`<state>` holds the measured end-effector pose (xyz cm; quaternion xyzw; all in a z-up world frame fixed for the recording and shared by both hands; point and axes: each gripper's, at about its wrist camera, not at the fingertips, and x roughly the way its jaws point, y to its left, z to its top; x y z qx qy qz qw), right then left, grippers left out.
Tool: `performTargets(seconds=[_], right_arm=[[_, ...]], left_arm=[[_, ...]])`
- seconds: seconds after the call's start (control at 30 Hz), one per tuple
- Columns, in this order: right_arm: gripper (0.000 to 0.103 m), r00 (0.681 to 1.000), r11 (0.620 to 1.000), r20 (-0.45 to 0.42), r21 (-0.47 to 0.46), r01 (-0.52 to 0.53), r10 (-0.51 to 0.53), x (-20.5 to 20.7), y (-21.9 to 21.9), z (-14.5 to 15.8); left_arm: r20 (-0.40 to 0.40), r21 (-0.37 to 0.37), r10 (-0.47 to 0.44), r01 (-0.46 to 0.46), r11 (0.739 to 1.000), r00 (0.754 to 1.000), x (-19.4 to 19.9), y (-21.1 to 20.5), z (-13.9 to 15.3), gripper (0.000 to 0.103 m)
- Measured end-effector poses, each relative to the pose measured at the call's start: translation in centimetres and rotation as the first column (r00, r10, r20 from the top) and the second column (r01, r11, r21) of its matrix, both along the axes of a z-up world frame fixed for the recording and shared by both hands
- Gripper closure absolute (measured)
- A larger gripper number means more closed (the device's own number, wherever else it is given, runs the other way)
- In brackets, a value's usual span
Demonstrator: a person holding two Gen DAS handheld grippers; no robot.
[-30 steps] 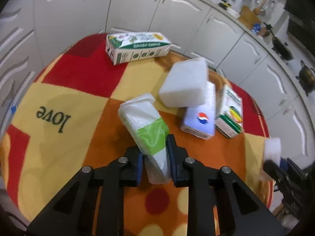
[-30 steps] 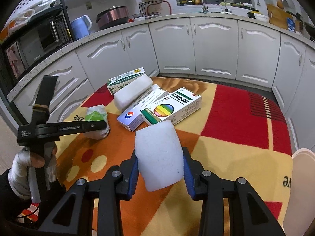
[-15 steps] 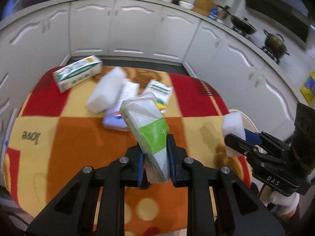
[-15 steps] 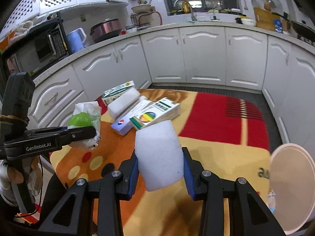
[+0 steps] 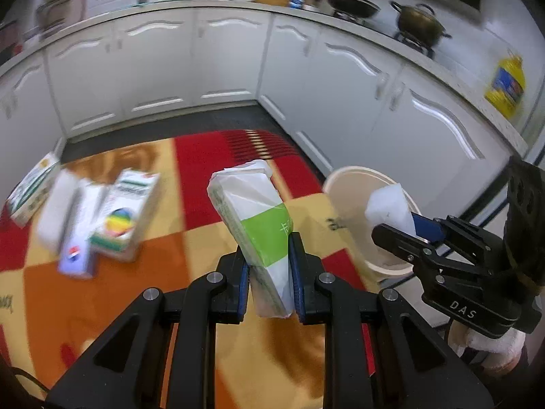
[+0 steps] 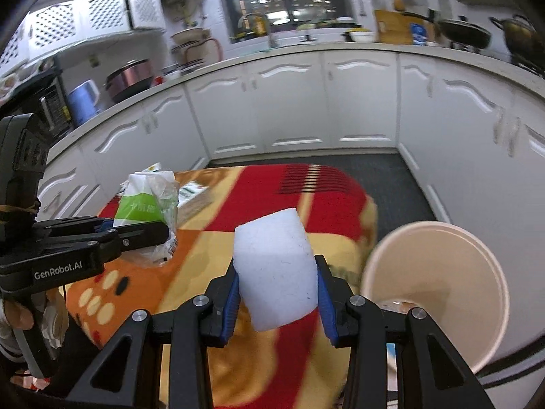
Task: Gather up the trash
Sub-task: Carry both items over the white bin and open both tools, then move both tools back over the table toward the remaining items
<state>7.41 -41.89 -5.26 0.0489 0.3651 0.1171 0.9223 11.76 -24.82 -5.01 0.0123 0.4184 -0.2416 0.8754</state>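
The tissue pack (image 5: 262, 235), white with a green band, is clamped in the left gripper (image 5: 267, 272) marked "GenRobot.AI", up above the tablecloth (image 5: 102, 306). The right gripper (image 6: 277, 289), marked "DAS", squeezes one white foam block (image 6: 276, 269) just beside the cream bin (image 6: 439, 286). Three boxes (image 5: 122, 218) and another foam block lie on the cloth.

Patchwork red/orange/yellow cloth (image 5: 211, 160) over table, w/ boxes (image 5: 126, 214) + white foam block (image 5: 54, 211) at left
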Motion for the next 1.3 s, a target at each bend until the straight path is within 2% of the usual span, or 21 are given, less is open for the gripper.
performTargets(seconds=[0.17, 0.4, 0.67, 0.83, 0.87, 0.93, 0.97, 1.0, 1.1, 1.3], right_arm=[[0.064, 0.997, 0.997, -0.014, 0.001, 0.074, -0.074, -0.3, -3.8, -0.6], [0.064, 0.982, 0.983, -0.039, -0.012, 0.182, -0.183, -0.5, -8.5, -1.7], [0.064, 0.959, 0.964, -0.095, -0.023, 0.265, -0.266, -0.5, -12.3, -4.3], [0.061, 0.939, 0.948, -0.132, -0.022, 0.317, -0.317, 0.3, -14.3, -6.1], [0.056, 0.935, 0.946, -0.14, -0.024, 0.325, -0.325, 0.5, -14.6, -6.5], [0.051, 0.922, 0.935, -0.156, -0.037, 0.353, -0.355, 0.9, -15.3, -7.1], [0.049, 0.916, 0.93, -0.163, -0.043, 0.365, -0.366, 1.0, -15.6, -7.4], [0.048, 0.911, 0.926, -0.169, -0.044, 0.374, -0.376, 1.0, -15.9, -7.6], [0.039, 0.906, 0.92, -0.168, -0.022, 0.39, -0.388, 0.6, -16.4, -7.8], [0.038, 0.907, 0.921, -0.165, -0.022, 0.39, -0.388, 0.0, -15.8, -7.6]], left_arm=[[-0.014, 0.004, -0.052, 0.052, 0.999, 0.999, 0.8, -4.0, -0.6, 0.085], [-0.059, -0.046, -0.129, 0.127, 0.991, 0.99, 1.7, -9.1, -1.8, 0.085], [-0.109, -0.085, -0.2, 0.192, 0.978, 0.974, 3.3, -13.3, -3.7, 0.085], [-0.139, -0.092, -0.207, 0.196, 0.976, 0.968, 4.4, -14.9, -5.0, 0.084], [-0.146, -0.097, -0.21, 0.197, 0.976, 0.967, 4.6, -14.9, -5.3, 0.082], [-0.167, -0.11, -0.222, 0.205, 0.973, 0.961, 5.1, -15.3, -5.9, 0.068], [-0.177, -0.114, -0.222, 0.204, 0.972, 0.959, 5.3, -15.4, -6.2, 0.051], [-0.187, -0.122, -0.222, 0.201, 0.972, 0.957, 5.4, -15.4, -6.4, 0.039], [-0.195, -0.134, -0.211, 0.187, 0.973, 0.958, 5.6, -15.1, -6.6, 0.038], [-0.179, -0.106, -0.196, 0.179, 0.978, 0.964, 5.4, -14.2, -6.1, 0.038]])
